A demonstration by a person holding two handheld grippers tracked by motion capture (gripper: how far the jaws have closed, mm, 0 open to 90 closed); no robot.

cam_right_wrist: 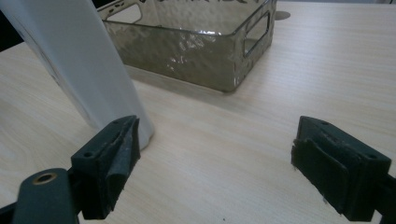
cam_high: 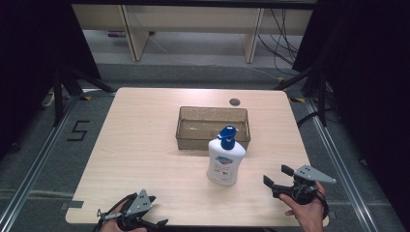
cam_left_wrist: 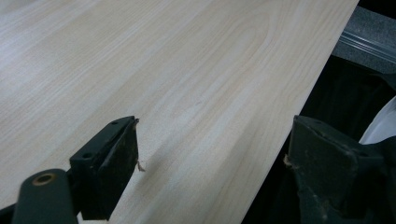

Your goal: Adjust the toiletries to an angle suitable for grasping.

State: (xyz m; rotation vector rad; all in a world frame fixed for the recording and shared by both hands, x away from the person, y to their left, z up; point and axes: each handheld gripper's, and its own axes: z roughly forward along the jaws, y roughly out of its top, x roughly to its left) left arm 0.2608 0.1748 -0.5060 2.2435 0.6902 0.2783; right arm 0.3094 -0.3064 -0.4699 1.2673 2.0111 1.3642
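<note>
- While our left gripper [cam_high: 153, 212] rests at the table's [cam_high: 145, 145] near edge, its jaws stand wide over bare wood, gripping nothing.
- Our right gripper [cam_high: 276, 177] sits low near the front right, hand [cam_high: 307, 210] under it, jaws spread wide and empty, aimed toward the bottle [cam_high: 225, 159].
- Upright mid-table, the bottle stands just before the clear bin [cam_high: 212, 140], apart from both grippers.
- We judge the danger ahead to be tipping: a jaw closing off-centre on that tall, rounded body could nudge it over or against the bin's wall.
</note>
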